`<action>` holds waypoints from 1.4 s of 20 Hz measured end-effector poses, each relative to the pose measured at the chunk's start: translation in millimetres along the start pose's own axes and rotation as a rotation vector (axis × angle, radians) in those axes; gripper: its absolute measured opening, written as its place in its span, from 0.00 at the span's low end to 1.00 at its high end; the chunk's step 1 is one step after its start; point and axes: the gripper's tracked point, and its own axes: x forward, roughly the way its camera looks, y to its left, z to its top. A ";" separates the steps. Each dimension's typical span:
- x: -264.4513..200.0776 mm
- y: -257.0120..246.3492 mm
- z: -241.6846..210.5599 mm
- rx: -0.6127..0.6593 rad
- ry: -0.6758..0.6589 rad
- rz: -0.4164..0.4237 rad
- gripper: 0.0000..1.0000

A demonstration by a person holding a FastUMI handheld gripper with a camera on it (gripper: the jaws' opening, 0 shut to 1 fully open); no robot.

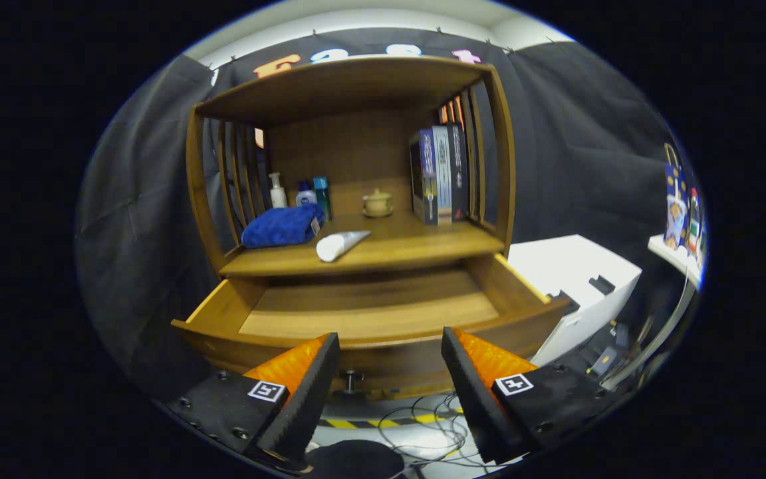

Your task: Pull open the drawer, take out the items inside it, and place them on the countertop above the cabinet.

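fingers [389,346] apart, pulled-out drawer [370,313] just ahead.

No words, brand names or numbers are sharp enough to read. The spines of the books [441,174] standing at the right of the cabinet's bench carry printing, but it is too small and blurred to make out. The bottles [300,191] at the far left of the bench have labels that are likewise illegible. Each side of the gripper [389,346] bears a small square black-and-white marker tag [267,390], a coded pattern, not lettering.
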 end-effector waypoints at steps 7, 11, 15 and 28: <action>35.4 5.4 -33.1 0.040 0.080 -0.002 0.99; 37.8 5.4 -33.2 0.057 0.064 -0.002 0.98; 55.1 3.4 -18.3 0.078 0.050 -0.014 0.98; 162.1 13.7 28.6 0.050 0.040 -0.022 0.98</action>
